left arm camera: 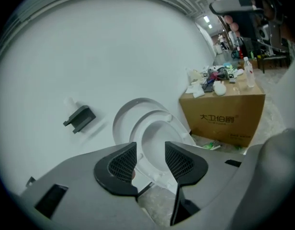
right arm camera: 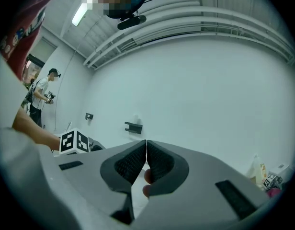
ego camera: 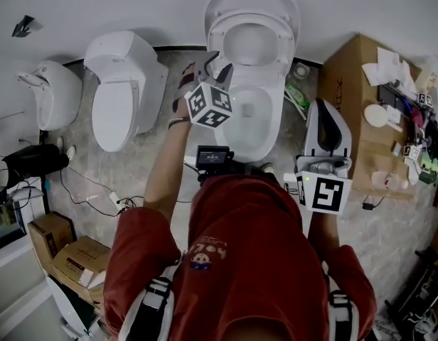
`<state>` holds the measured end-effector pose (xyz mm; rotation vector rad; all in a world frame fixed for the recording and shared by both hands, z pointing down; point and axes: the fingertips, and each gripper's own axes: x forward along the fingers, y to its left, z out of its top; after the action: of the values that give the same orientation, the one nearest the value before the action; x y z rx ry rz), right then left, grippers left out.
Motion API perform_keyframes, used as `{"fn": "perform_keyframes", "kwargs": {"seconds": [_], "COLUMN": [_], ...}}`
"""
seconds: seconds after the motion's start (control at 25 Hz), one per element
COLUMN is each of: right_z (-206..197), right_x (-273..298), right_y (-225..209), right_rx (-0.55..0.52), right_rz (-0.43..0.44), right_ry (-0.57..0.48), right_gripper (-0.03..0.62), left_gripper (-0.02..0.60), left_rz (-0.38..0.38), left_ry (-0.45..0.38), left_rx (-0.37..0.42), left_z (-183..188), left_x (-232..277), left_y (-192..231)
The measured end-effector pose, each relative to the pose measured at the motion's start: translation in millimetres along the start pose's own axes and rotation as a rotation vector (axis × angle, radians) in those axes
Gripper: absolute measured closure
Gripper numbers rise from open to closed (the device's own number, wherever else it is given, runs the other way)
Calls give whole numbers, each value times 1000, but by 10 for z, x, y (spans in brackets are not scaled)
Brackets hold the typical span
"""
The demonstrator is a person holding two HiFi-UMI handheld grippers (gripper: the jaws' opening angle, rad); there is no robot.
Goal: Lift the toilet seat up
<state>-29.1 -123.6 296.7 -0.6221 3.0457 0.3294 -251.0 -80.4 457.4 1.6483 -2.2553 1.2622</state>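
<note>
The person wears a red short-sleeved shirt (ego camera: 254, 247) with a small cartoon print (ego camera: 200, 256) and some lettering on the front. Pale straps (ego camera: 156, 298) with dark buckles run over both shoulders. The left gripper (left arm camera: 151, 159) and right gripper (right arm camera: 146, 161) each have a smooth light-grey shell with dark rectangular slots. Each also has black fingers (left arm camera: 121, 164) faced with a fine mesh pattern, and a white cube (ego camera: 209, 105) printed with black square markers.

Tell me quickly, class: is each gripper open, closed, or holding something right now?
Left gripper: open, nothing between its jaws.
Right gripper: closed, empty.
</note>
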Motion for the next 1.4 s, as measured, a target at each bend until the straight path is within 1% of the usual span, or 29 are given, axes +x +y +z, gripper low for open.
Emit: {"fn": "perform_keyframes", "kwargs": {"seconds": [0.16, 0.52, 0.76, 1.08, 1.2, 1.32, 1.4], "right_z": [-2, 3, 27, 47, 64, 61, 61], "right_x": [24, 80, 104, 139, 166, 182, 190], "right_y": [49, 47, 88, 97, 108, 129, 133], "right_rx": [29, 51, 57, 89, 102, 108, 107], "right_rz": [20, 56, 76, 86, 89, 94, 96], "right_ry": [-5, -17, -24, -20, -21, -20, -19], "right_gripper": [580, 580, 580, 580, 580, 580, 580], "left_gripper": [390, 390, 390, 390, 391, 391, 391], "left_rz": [21, 57, 107, 155, 174, 198, 226], "left_ry": [-10, -80, -163, -235, -280, -323, -367], "left_rx": [-108, -344, -408, -513, -556, -570, -586], "left_z": [-62, 49, 233, 285, 356, 455, 562], "left_x": [-241, -702, -1058, -1555, -1736, -1888, -1974], "left_y": [17, 74, 179, 273, 316, 335, 375]}}
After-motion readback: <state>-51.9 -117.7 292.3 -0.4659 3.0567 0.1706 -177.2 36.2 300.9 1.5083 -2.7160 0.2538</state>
